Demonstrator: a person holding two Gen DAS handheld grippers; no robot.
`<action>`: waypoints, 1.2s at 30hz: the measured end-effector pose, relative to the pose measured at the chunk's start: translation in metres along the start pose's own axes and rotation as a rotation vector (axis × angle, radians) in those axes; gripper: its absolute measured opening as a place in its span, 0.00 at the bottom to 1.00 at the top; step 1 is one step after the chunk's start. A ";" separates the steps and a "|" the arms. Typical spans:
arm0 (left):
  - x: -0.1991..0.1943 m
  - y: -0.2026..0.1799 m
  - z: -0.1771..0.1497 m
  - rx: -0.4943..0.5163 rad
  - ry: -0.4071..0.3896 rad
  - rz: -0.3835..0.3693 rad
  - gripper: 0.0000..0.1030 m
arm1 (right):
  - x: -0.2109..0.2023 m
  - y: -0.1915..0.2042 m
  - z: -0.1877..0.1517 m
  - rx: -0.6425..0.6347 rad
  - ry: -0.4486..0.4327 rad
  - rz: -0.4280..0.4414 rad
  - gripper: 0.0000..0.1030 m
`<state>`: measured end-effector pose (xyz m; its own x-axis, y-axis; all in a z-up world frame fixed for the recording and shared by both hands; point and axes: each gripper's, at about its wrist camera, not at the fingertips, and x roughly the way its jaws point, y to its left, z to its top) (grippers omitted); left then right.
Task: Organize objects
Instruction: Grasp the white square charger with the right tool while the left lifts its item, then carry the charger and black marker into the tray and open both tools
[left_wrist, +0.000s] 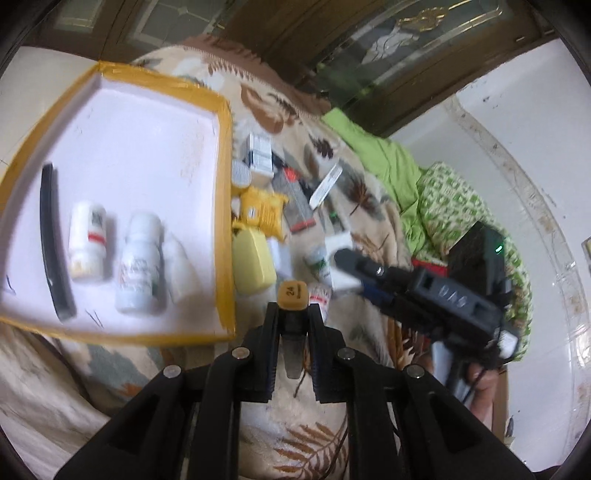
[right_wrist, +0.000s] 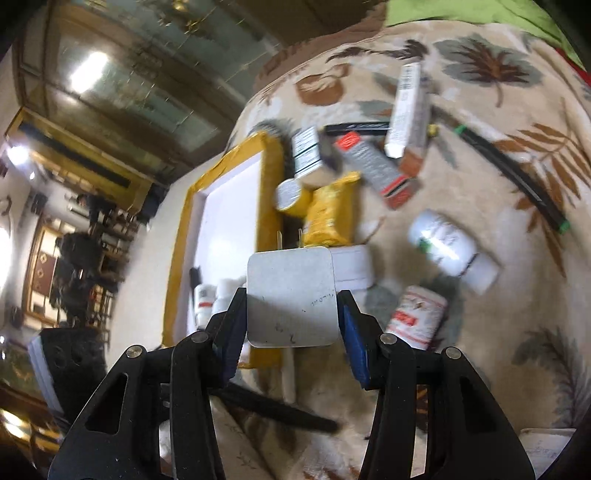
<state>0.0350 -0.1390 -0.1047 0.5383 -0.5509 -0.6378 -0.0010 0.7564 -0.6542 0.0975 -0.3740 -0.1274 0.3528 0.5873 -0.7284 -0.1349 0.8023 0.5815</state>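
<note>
I see the big white tray with the yellow taped rim (left_wrist: 226, 206) lying on the leaf-print blanket (left_wrist: 373, 206). Inside the tray lie a curved black strip (left_wrist: 55, 243), a white bottle with a red band (left_wrist: 88, 245) and a bigger white bottle (left_wrist: 139, 262), side by side.

Just outside the tray's rim is a pile of boxes and a yellow crinkly packet (left_wrist: 263, 210).

My left gripper (left_wrist: 292, 314) is squeezed narrow on a small tan cube with a number printed on it (left_wrist: 292, 294), held up near the tray's corner.

Only the right wrist view shows my right gripper (right_wrist: 291, 314) gripping a flat white square plug adapter (right_wrist: 291, 299). It also shows a white bottle with a red label (right_wrist: 415, 317) farther from the tray.
</note>
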 end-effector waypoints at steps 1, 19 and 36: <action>-0.001 0.000 0.003 0.000 0.005 -0.013 0.12 | 0.001 -0.001 0.002 -0.002 0.005 0.001 0.46; -0.083 0.092 0.075 -0.156 -0.035 -0.032 0.12 | 0.067 0.072 0.018 -0.173 0.094 0.118 0.46; -0.091 0.136 0.089 -0.098 0.175 0.197 0.12 | 0.117 0.107 0.021 -0.341 0.113 -0.028 0.46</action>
<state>0.0611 0.0455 -0.0999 0.3659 -0.4555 -0.8116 -0.1771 0.8221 -0.5412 0.1434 -0.2220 -0.1427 0.2592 0.5571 -0.7890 -0.4347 0.7968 0.4198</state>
